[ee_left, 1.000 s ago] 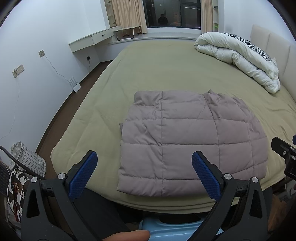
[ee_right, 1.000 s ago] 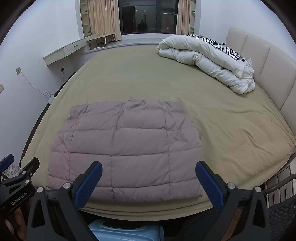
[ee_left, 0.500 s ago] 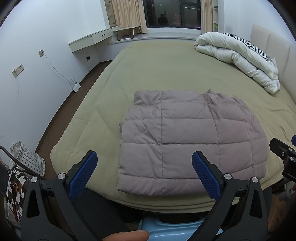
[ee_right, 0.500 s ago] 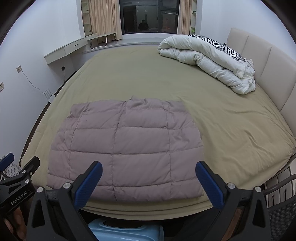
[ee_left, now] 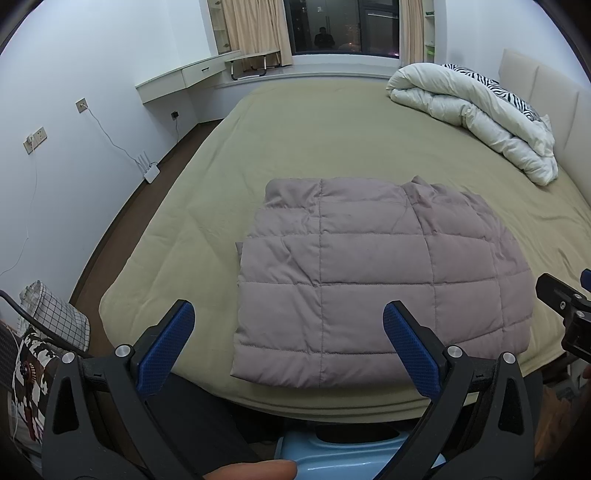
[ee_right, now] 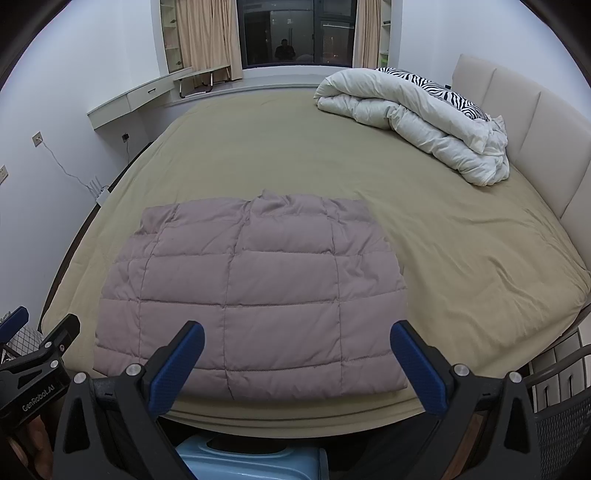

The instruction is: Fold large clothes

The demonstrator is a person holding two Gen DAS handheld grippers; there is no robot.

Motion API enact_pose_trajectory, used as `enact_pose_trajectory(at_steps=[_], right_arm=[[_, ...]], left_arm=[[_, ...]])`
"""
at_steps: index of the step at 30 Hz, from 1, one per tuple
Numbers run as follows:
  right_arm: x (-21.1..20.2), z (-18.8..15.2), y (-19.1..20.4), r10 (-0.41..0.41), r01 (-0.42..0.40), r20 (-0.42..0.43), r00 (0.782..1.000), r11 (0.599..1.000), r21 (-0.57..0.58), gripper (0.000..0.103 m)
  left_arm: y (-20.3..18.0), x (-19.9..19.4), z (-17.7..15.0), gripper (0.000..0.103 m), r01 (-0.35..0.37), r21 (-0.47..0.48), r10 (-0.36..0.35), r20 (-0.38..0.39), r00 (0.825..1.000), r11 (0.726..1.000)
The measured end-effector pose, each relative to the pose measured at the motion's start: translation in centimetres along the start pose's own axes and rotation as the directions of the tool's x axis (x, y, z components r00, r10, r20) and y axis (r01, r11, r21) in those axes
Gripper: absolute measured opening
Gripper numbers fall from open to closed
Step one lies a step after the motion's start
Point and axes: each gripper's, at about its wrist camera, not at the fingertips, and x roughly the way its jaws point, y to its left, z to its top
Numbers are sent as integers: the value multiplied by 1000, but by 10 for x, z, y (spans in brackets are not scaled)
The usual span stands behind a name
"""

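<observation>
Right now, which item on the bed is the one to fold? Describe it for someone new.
Start from the big bed with the olive sheet. At its near edge, in front of both open grippers, lies the jacket, flat in a rough rectangle. It is mauve and quilted in squares, unlike the white duvet bunched by the headboard.

A home bedroom: wide bed [ee_right: 461, 236], rolled duvet [ee_right: 410, 122], curtained window [ee_right: 295, 33]

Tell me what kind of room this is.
A bedroom, most likely in a home: a wide bed with a padded headboard, a rolled-up duvet, and a curtained window.
</observation>
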Motion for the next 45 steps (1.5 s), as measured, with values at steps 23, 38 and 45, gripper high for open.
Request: enact_pose_trajectory(at_steps=[23, 38, 45], right_arm=[[0, -1, -1, 1, -1, -1, 1000, 1000, 1, 103], [1, -1, -1, 1, -1, 0, 1000, 1000, 1, 103], [0, -2, 0, 2, -2, -2, 1000, 1000, 2, 103]], left_arm=[[-1, -1, -1, 103, 2, -2, -2, 0, 1000, 1000], [-3, -3, -2, 103, 6, -1, -6, -2, 1000, 1000], [-4, -3, -1, 103, 11, 2, -11, -1, 1000, 1000]])
